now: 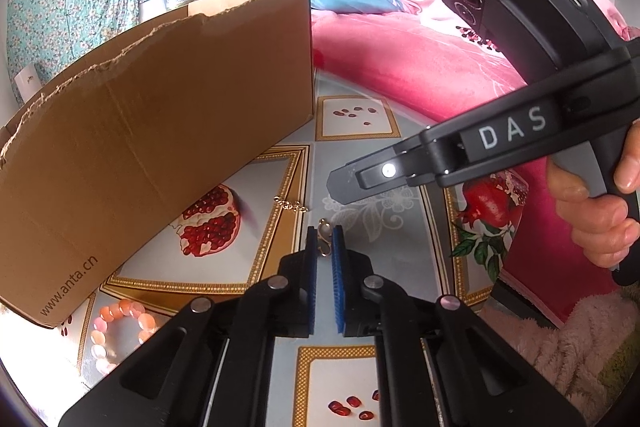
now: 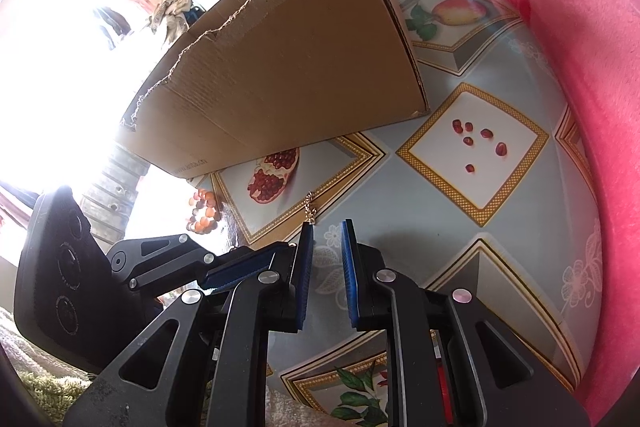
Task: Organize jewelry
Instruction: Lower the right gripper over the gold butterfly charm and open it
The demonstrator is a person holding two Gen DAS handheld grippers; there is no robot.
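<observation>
In the left wrist view the left gripper sits low at centre frame with its jaws clenched on a small gold clasp piece, whose long axis runs along the jaws, its top loop poking out past the tips. A short gold chain lies on the worktop just up and left of those tips, near the cardboard box that fills the upper left. The right gripper hangs with jaws slightly apart and nothing between them; in its own view the chain lies just above its left tip. A coral bead bracelet rests at lower left by the box. The box, probably the drop point, lies up and left of the held piece.
</observation>
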